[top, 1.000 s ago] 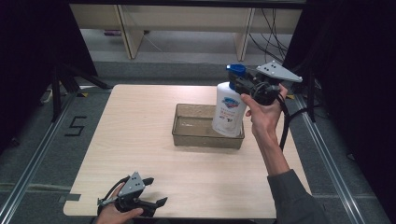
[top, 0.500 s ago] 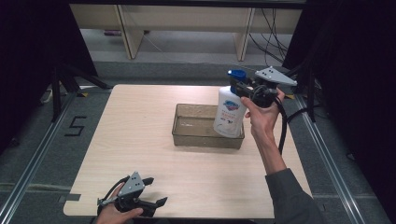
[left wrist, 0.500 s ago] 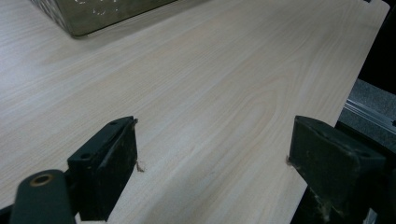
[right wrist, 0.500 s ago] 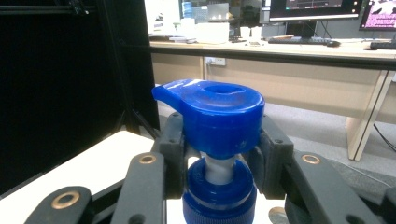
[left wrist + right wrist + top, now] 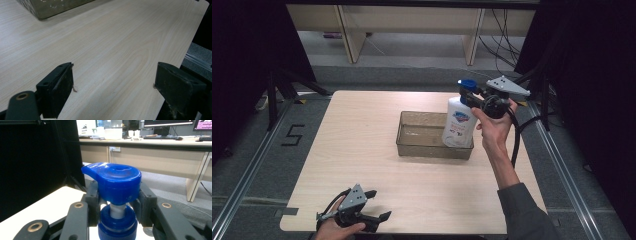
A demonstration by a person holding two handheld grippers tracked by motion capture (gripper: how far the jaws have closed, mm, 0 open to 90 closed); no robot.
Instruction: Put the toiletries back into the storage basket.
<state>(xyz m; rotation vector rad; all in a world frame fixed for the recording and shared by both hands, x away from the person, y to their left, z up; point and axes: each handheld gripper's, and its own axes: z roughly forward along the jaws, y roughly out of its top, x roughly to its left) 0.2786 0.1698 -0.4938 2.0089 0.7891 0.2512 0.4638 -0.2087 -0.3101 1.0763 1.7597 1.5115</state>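
Note:
A white pump bottle with a blue pump head stands upright inside the right end of a clear brownish tray. My right gripper is shut on the bottle's neck just under the pump head, with a jaw on each side of it in the right gripper view. Whether the bottle's base touches the tray floor I cannot tell. My left gripper rests low over the table's near left edge, open, with bare wood between its jaws. The tray's corner appears far off in the left gripper view.
The wooden table has bare surface left of and in front of the tray. Its near edge runs close beside my left gripper. Wooden shelving legs and cables stand on the floor beyond the table. A cable hangs from my right gripper.
My right gripper has come down with the bottle, lowering it into the right end of the tray. The left gripper has stayed where it was.

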